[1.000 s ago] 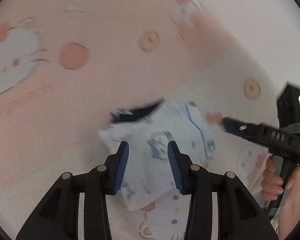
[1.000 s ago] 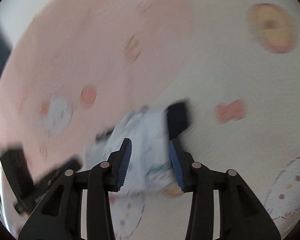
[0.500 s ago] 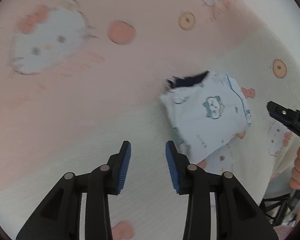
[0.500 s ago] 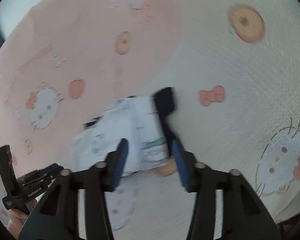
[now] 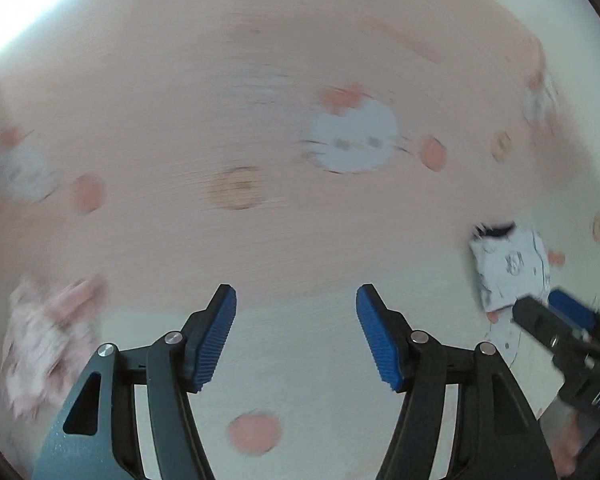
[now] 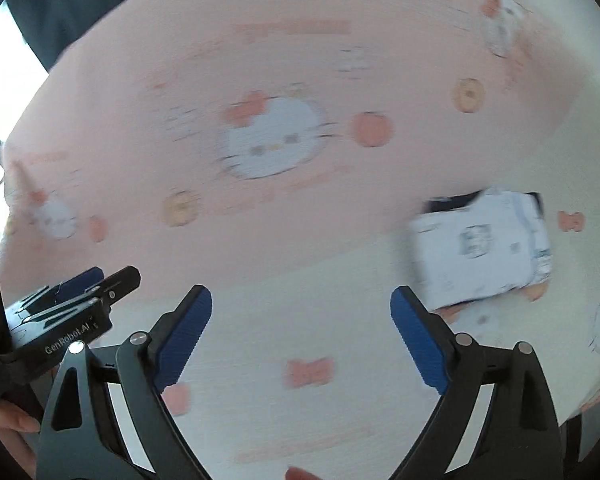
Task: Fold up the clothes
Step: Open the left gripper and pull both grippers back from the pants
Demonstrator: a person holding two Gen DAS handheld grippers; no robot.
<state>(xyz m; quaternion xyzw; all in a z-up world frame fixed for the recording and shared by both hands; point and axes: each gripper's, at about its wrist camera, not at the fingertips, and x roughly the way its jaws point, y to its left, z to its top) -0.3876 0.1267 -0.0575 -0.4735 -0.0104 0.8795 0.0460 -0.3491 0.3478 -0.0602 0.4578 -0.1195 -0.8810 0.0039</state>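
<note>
A folded white printed garment (image 5: 510, 268) with a dark collar edge lies on the pink and cream cat-print sheet (image 5: 260, 80), far right in the left wrist view. In the right wrist view this garment (image 6: 484, 252) lies right of my fingers. My left gripper (image 5: 296, 300) hangs over bare sheet, its jaws opening wide with nothing between them. My right gripper (image 6: 300, 300) is also opening, with only sheet below it. Each gripper shows in the other's view: the right gripper (image 5: 548, 312) near the garment, the left gripper (image 6: 112, 278) at the left edge.
A crumpled pink-and-white piece of cloth (image 5: 48, 344) lies blurred at the left of the left wrist view. A hand (image 6: 8, 420) holds the left gripper's handle. Dark furniture (image 6: 80, 0) and a bright window strip (image 5: 28, 4) lie beyond the sheet's far edge.
Both grippers swung left and up, away from the folded garment, which stays on the sheet. Both pairs of jaws went from narrow to wide apart. The pink cloth came into the left view.
</note>
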